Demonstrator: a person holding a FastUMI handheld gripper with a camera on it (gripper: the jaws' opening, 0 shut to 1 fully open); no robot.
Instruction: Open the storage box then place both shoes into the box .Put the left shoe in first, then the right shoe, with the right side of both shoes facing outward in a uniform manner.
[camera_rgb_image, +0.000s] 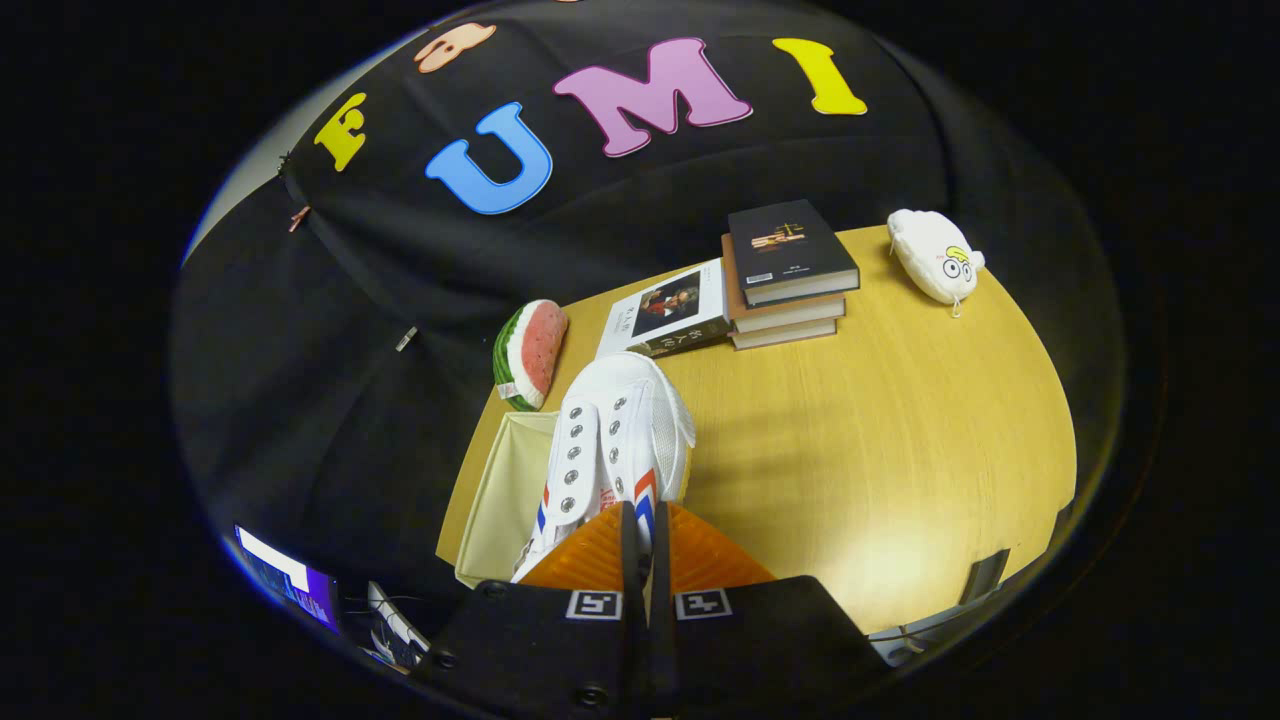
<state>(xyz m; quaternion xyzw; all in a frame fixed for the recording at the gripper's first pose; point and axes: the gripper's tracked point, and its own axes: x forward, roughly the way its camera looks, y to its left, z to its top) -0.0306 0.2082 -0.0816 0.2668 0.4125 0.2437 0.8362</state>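
Claw (645, 560) nearly closed, pinching white shoe (620, 440) by its heel edge, held over open box (495, 500) on tabletop (880, 440). Thin grip, so shoe could twist, slip, land facing wrong.

My hand-held gripper (645, 535) is tilted downward, both fingers (628, 540) drawn nearly together. They clamp a thin edge of the white shoe (615, 440), which extends just ahead of them.
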